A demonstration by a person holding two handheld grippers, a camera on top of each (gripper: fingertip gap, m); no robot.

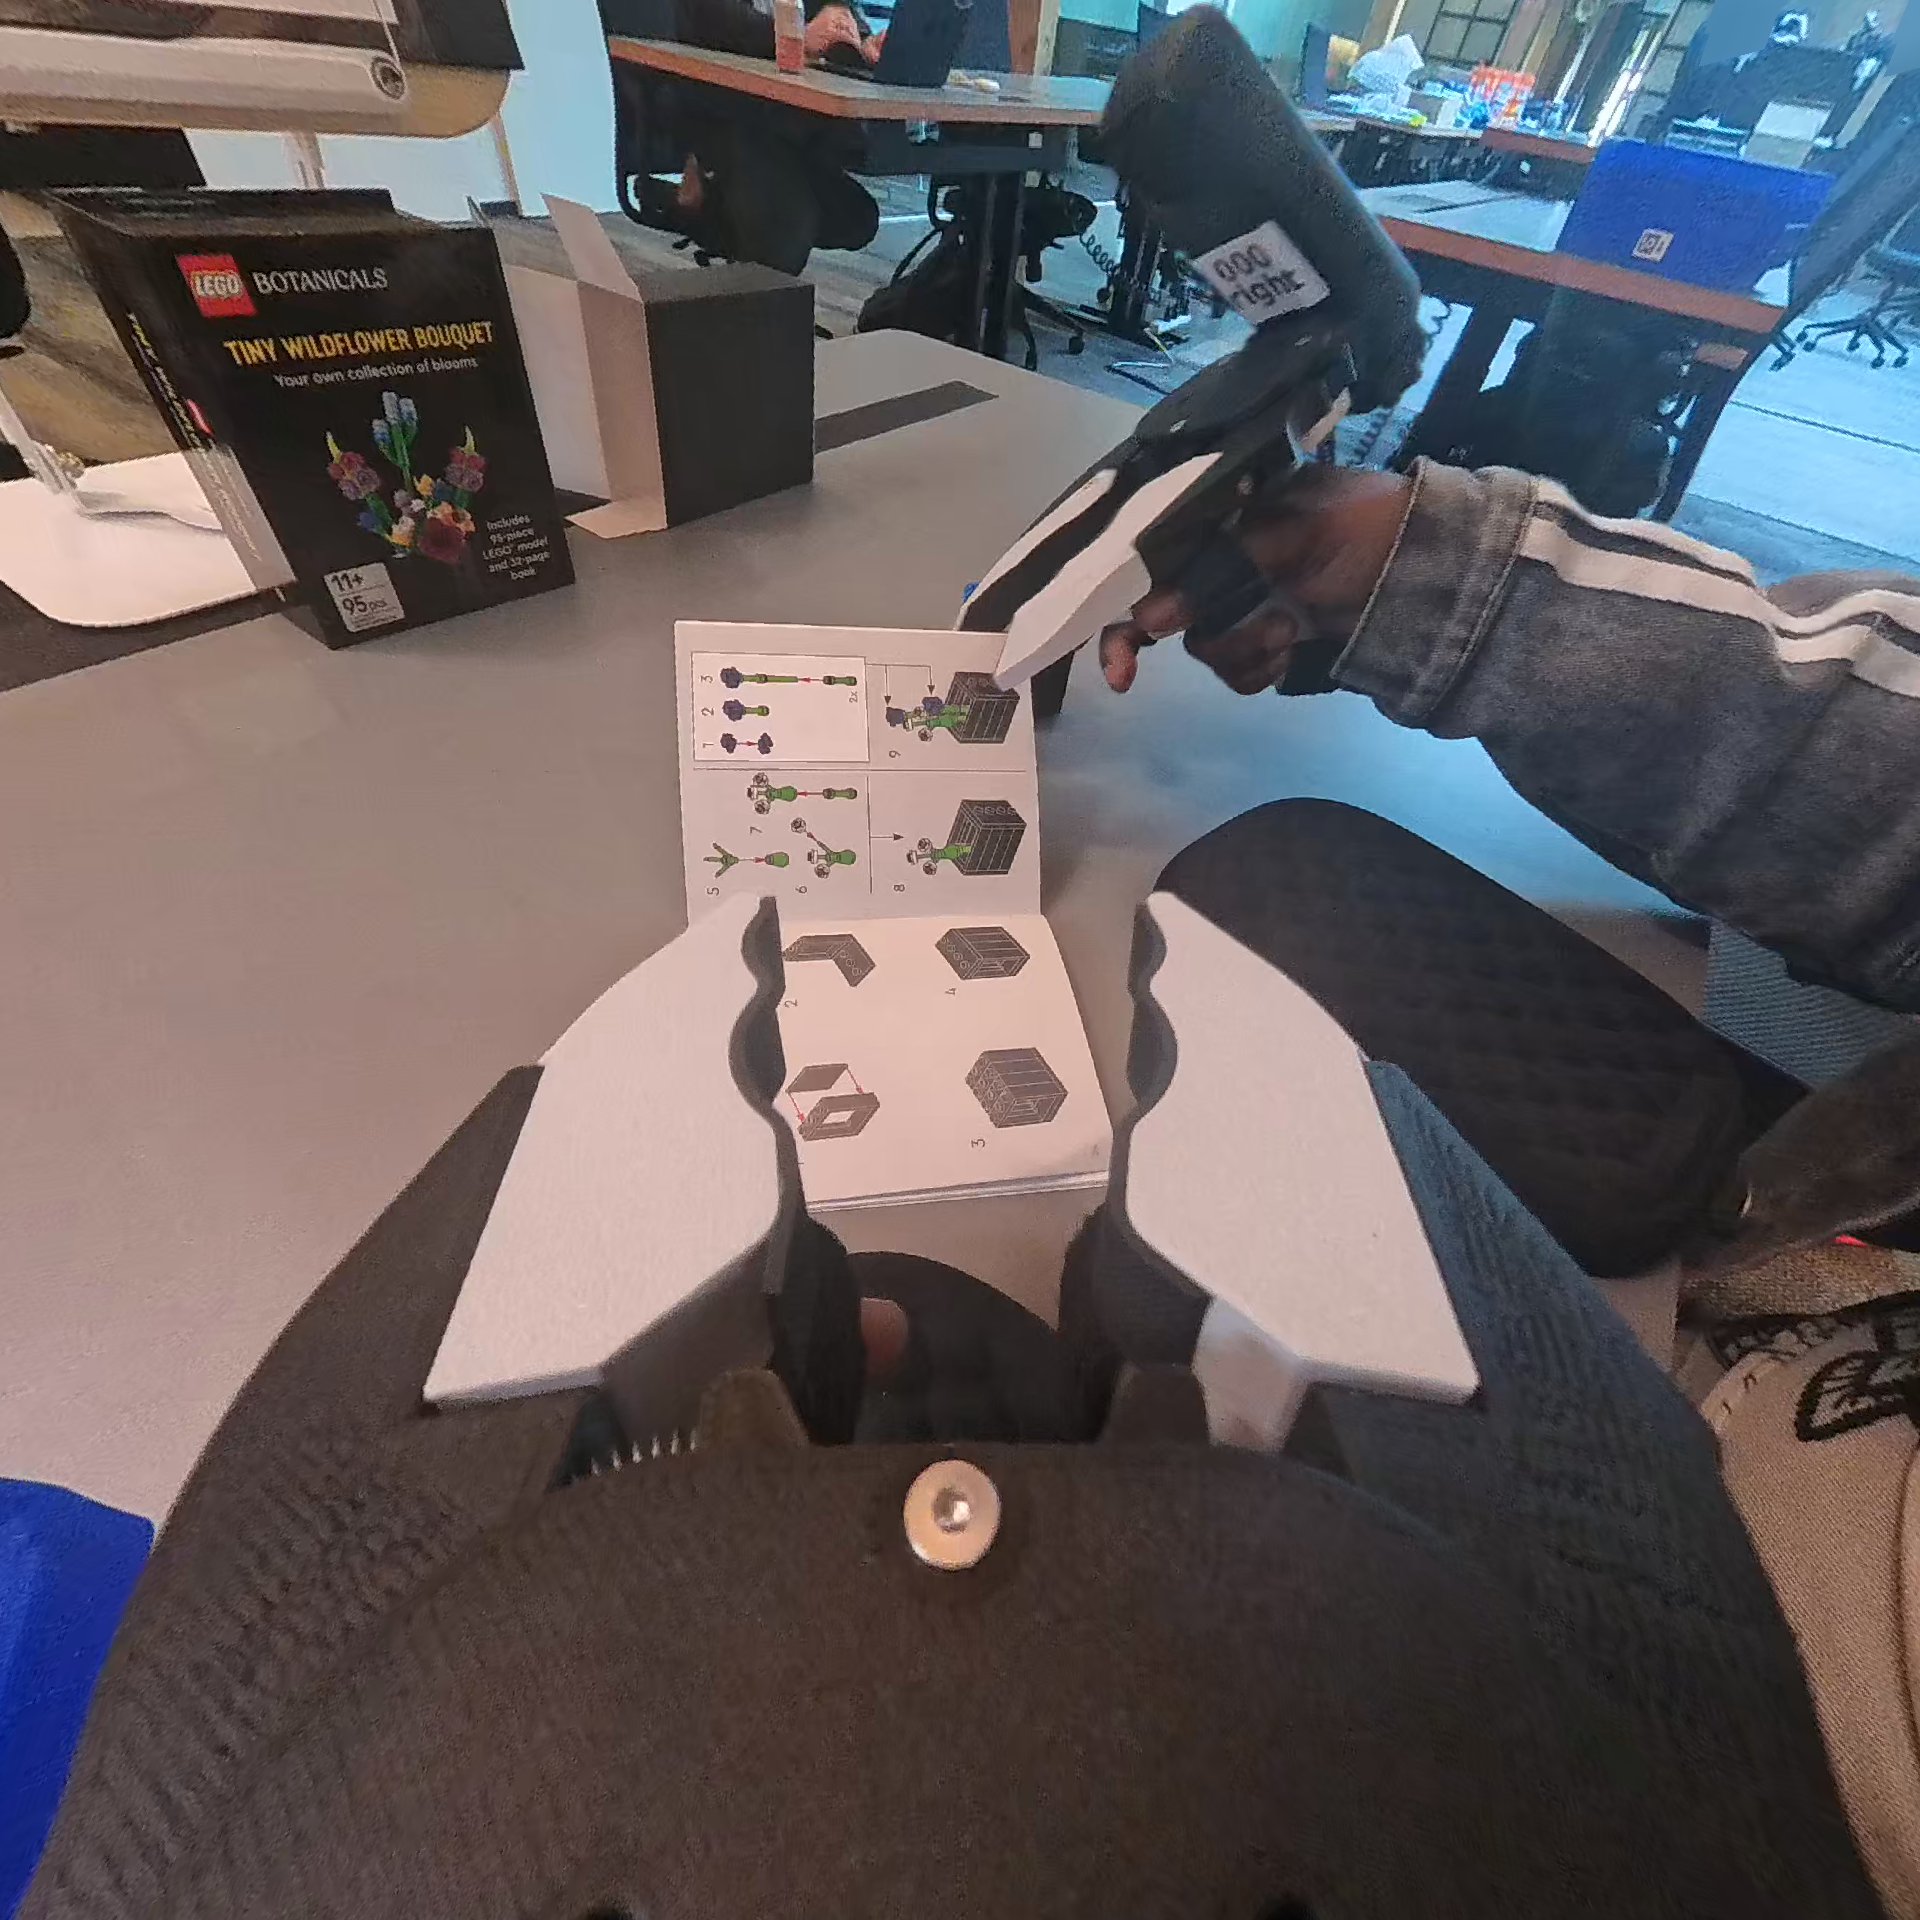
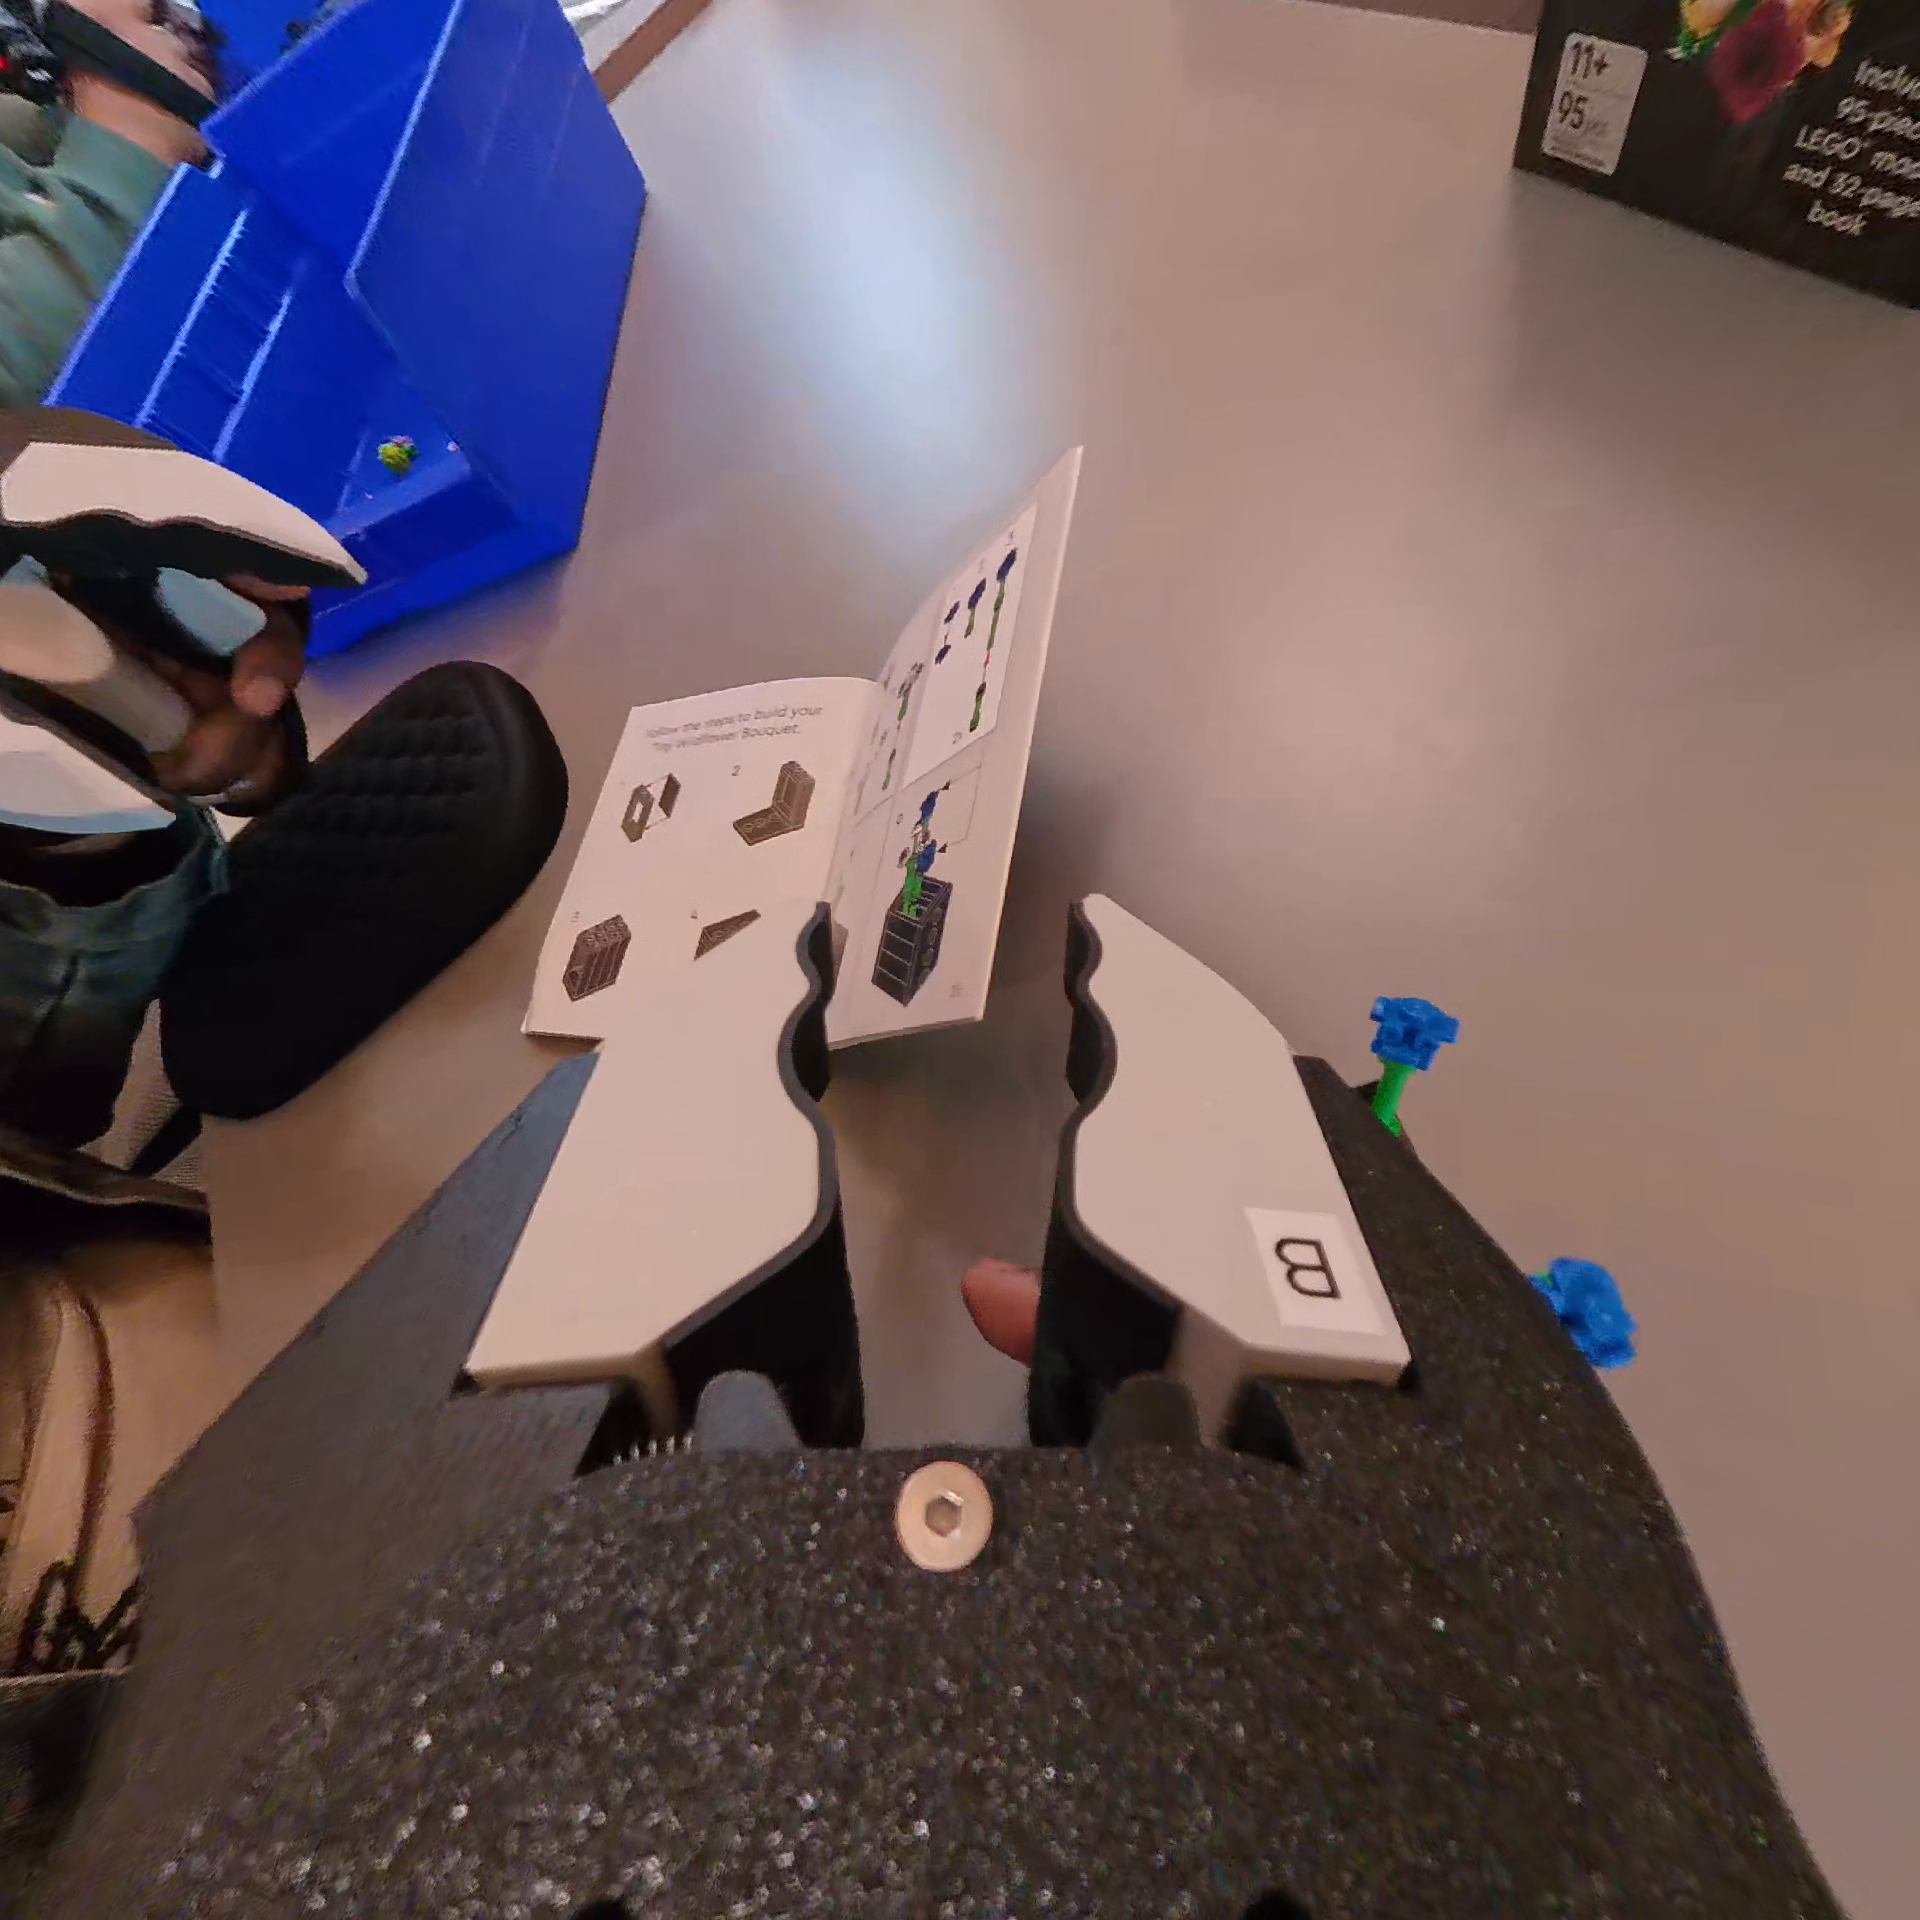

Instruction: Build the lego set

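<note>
Both claws apart, empty: left gripper, right gripper. Open booklet on grey table, far page raised. Two blue flowers beside right gripper.

Left wrist view: low over the near edge of the table, facing away from the person, close behind the open instruction booklet. Right wrist view: higher, tilted down, facing left across the table from the booklet's right side. Shared: booklet, black armrest pad, set box.
</note>
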